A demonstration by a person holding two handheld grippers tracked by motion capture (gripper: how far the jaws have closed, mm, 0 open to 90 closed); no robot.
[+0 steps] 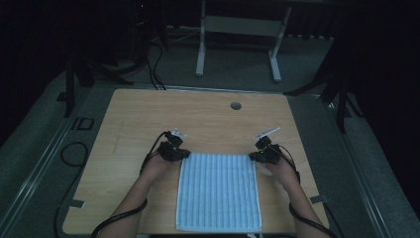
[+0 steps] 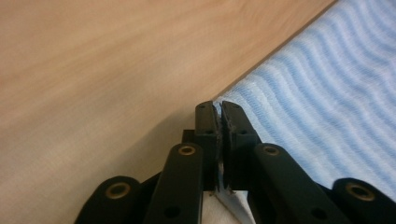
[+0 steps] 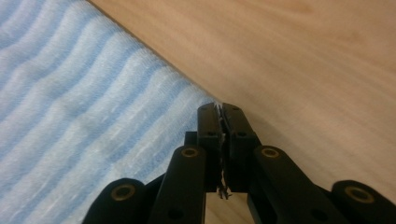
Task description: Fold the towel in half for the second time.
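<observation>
A light-blue striped towel lies flat on the wooden table, reaching to the near edge. My left gripper sits at the towel's far left corner, and my right gripper sits at its far right corner. In the left gripper view the jaws are pressed together with the towel's corner edge pinched between them. The right gripper view has its jaws shut the same way on the corner of the towel, low over the wood.
A round cable hole sits in the table's far middle. Beyond the table stands a white desk frame on grey carpet. Black cables loop on the floor at the left. Bare wood lies beyond and beside the towel.
</observation>
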